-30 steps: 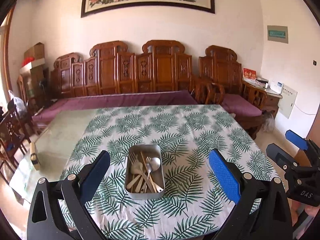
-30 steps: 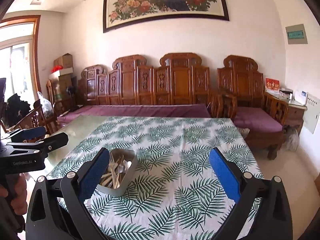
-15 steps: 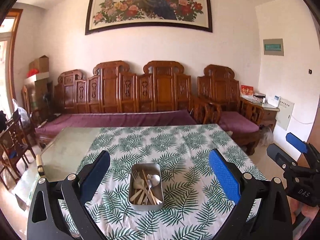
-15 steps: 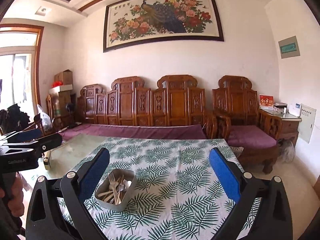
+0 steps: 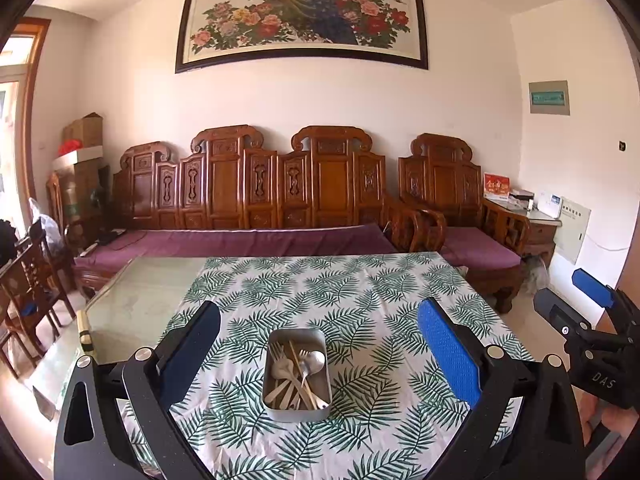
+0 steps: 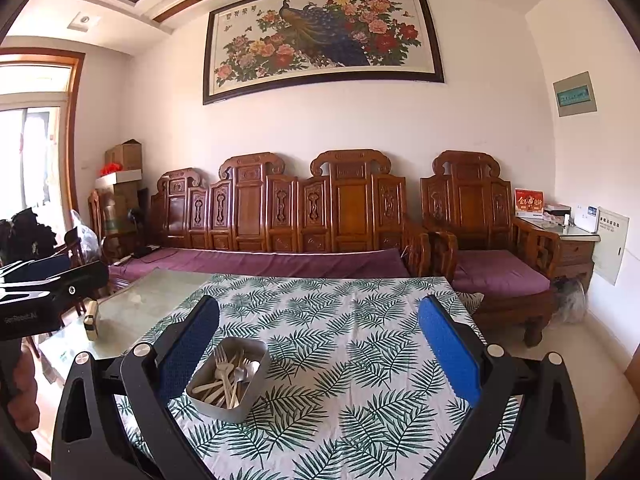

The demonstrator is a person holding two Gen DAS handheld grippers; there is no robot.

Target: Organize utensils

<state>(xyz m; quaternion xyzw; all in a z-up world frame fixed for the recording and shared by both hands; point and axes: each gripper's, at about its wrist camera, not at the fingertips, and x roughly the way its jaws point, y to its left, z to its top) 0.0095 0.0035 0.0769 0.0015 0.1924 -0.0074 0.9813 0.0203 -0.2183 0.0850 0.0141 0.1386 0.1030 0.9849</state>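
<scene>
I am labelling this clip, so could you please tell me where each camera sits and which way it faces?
Left wrist: on the left gripper, facing forward over the table to the sofa; tin centred between its open fingers; the right gripper shows at right.
Right wrist: on the right gripper, same heading, further right; tin by its left finger; the left gripper shows at left.
Shared: tin, tablecloth, sofa, painting.
</scene>
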